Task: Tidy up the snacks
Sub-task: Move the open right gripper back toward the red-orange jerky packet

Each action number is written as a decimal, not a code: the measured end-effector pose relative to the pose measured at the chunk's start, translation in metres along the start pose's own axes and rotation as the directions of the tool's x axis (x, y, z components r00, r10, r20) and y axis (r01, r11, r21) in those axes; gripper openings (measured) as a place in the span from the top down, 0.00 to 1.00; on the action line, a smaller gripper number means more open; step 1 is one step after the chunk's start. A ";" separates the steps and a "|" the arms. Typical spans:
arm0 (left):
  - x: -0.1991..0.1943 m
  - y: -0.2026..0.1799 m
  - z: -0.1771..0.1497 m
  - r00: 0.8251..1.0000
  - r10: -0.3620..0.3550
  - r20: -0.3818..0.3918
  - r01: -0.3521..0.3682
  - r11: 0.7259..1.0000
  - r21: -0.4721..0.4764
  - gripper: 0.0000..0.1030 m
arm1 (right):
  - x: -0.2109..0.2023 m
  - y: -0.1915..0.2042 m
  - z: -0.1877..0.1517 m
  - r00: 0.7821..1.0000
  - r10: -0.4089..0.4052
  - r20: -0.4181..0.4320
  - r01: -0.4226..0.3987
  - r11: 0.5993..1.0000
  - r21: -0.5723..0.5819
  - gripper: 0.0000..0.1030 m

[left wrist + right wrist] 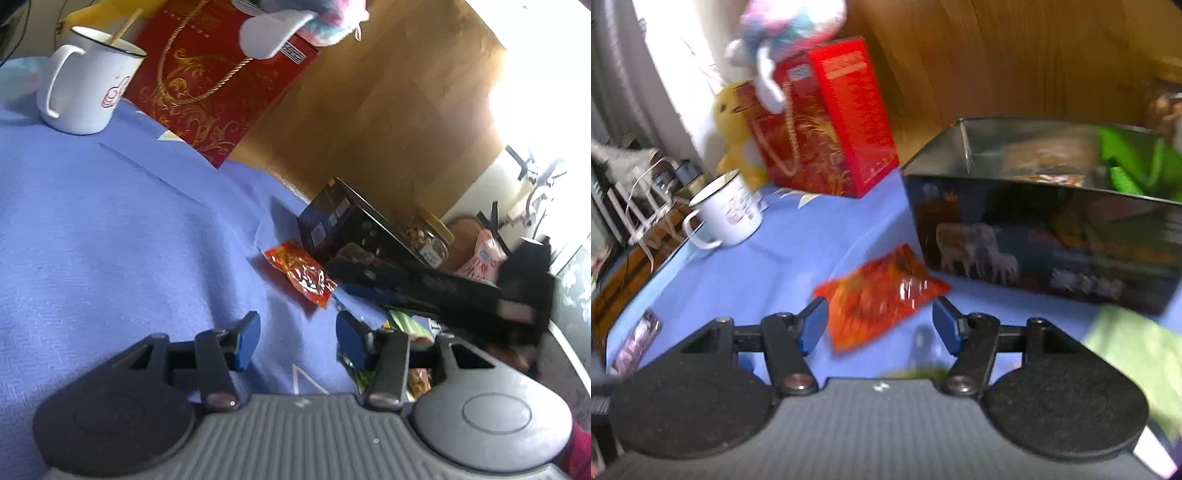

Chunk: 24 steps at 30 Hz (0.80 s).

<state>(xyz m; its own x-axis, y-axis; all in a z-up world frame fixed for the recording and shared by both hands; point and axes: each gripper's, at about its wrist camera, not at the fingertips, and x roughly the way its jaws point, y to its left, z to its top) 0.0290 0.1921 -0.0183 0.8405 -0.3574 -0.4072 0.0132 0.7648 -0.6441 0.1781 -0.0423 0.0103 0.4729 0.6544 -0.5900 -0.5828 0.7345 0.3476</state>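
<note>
An orange-red snack packet (299, 271) (879, 295) lies on the blue cloth beside a dark open-topped box (321, 225) (1034, 240). Inside the box I see a green packet (1126, 162) and a tan one. My right gripper (881, 325) is open, its blue pads either side of the packet's near end without pressing it. My left gripper (298, 341) is open over bare cloth, with green packets (410, 325) behind its right finger. In the left wrist view, the right gripper's blurred black body (443, 291) reaches in from the right towards the packet.
A white mug (85, 85) (727, 214) and a red gift bag (214, 85) (831, 129) stand at the back by the wooden wall. A jar of nuts (428, 236) and a pink packet (484, 258) sit behind the box. A small packet (637, 343) lies at the cloth's left edge.
</note>
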 end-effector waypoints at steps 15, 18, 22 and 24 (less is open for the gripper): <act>-0.005 0.016 0.003 0.999 -0.043 0.028 0.045 0.994 -0.101 0.55 | -0.005 0.044 -0.041 0.998 0.043 -0.051 -0.054 0.970 -0.236 0.44; -0.003 0.014 0.003 0.999 -0.041 0.018 0.043 0.995 -0.094 0.55 | -0.025 0.054 -0.063 0.995 0.082 -0.053 -0.093 0.961 -0.260 0.44; 0.001 0.008 0.002 1.000 -0.020 -0.002 0.020 0.998 -0.054 0.55 | -0.048 0.062 -0.087 0.992 0.119 -0.052 -0.129 0.956 -0.263 0.44; 0.005 0.001 0.000 1.000 0.005 -0.022 -0.005 1.000 -0.011 0.54 | -0.058 0.067 -0.100 0.995 0.102 -0.021 -0.104 0.950 -0.295 0.44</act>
<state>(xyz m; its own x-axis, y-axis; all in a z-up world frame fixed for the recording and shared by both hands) 0.0335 0.1910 -0.0206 0.8283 -0.3654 -0.4246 0.0027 0.7605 -0.6493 0.0450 -0.0490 -0.0051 0.3965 0.7221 -0.5669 -0.7975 0.5768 0.1769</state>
